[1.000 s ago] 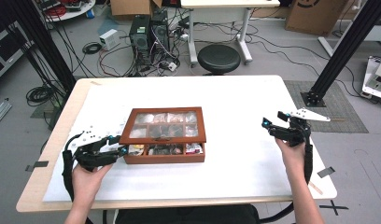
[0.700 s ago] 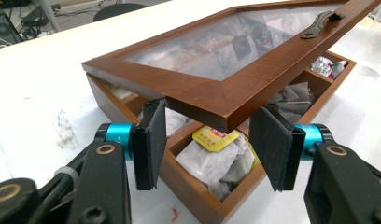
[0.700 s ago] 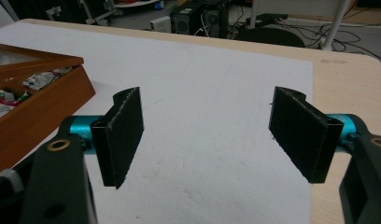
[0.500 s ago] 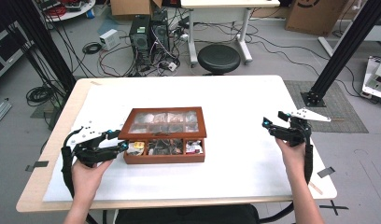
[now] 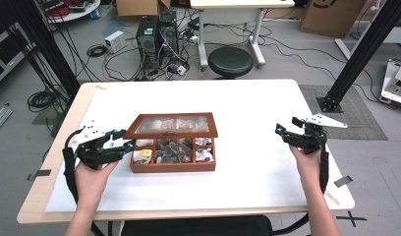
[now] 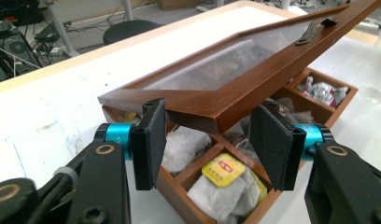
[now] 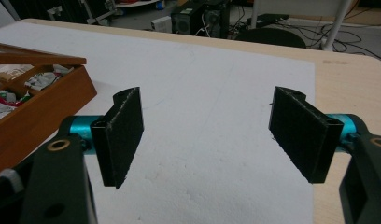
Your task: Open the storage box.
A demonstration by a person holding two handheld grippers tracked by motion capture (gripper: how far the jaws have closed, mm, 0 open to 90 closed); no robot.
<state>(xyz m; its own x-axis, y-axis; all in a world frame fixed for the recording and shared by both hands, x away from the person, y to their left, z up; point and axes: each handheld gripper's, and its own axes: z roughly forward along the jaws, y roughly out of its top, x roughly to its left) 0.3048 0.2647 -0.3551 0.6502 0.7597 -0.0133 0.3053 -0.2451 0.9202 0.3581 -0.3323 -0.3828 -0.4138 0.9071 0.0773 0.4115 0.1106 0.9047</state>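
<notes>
Tea box [image 5: 173,147] at desk [image 5: 247,113] centre, glass lid [image 5: 175,125] partly raised, hinged at the far edge, front compartments of tea bags [image 6: 226,170] exposed beneath. Left hand-held gripper [image 5: 124,142] at the box's left front corner; seen in the left gripper view [image 6: 205,140] with jaws wide apart, straddling the lid's near corner [image 6: 188,112], neither pad clearly touching the wood. Right hand-held gripper [image 5: 283,132] well apart from the box, hovering over bare white desk cover, jaws likewise wide and empty, as confirmed in the right gripper view [image 7: 205,135].

Step in hand, as judged: taking hold of the lid's corner to swing it open further. For a sound grasp: pads centred on the frame's edge rather than on the glass, closed squarely so the wood does not slip out sideways. Lift best made along the hinge's arc, up and back, not straight up, to avoid dragging the box. Risk of the light box sliding or tipping on the smooth cover; right hand-held gripper usefully brought to the box's right wall [image 7: 34,116] as a brace.
</notes>
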